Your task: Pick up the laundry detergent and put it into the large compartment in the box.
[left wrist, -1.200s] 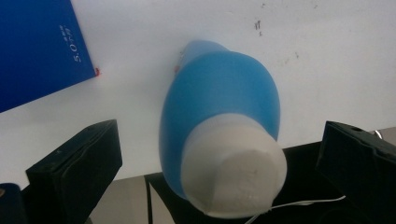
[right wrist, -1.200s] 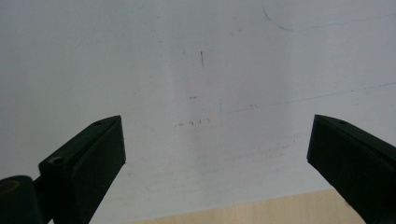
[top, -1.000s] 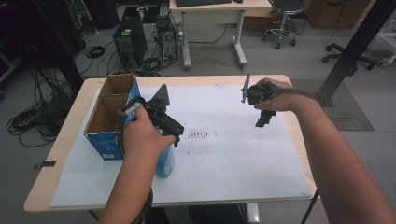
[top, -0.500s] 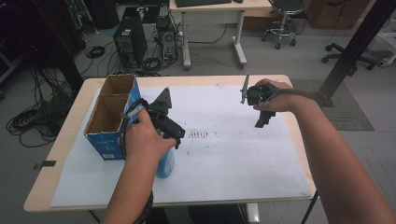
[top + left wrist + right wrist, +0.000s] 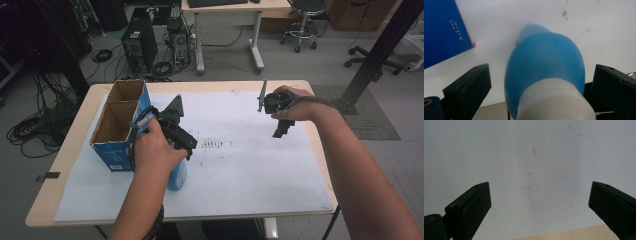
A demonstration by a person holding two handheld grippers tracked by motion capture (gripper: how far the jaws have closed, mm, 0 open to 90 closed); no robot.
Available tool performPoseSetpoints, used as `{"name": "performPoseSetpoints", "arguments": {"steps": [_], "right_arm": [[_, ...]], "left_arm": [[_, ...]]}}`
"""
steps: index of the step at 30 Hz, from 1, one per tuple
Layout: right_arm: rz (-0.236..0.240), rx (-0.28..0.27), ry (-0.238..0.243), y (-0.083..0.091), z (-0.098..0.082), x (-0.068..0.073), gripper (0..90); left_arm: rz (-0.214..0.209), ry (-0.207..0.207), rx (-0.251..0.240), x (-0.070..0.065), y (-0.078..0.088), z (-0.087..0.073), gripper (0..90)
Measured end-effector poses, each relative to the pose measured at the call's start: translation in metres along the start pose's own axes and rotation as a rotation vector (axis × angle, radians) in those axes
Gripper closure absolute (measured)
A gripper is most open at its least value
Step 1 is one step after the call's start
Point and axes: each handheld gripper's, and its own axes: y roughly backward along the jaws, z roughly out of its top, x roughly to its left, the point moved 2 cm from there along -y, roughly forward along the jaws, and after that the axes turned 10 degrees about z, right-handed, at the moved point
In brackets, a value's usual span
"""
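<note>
1. Blue bottle [image 5: 544,67], white-capped, upright near the desk's [image 5: 300,85] front-left corner, just beside the blue cardboard box [image 5: 117,127] on white paper [image 5: 240,170].
2. Left gripper [image 5: 175,145] lowered over it, jaws straddling the body, just been closing a little; left pad clear of the plastic, not yet a grip.
3. Right gripper [image 5: 280,117] idle above the right edge, jaws wide, empty.
4. Judged: grasp step underway; next, a firm squeeze, then a lift.
</note>
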Motion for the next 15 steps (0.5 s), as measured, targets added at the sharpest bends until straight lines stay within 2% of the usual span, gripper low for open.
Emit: {"name": "performPoseSetpoints", "arguments": {"steps": [15], "right_arm": [[0.001, -0.001, -0.001, -0.0017, -0.0011, 0.0002, 4.3]], "left_arm": [[0.021, 0.001, 0.002, -0.001, -0.0032, 0.0, 8.6]]}}
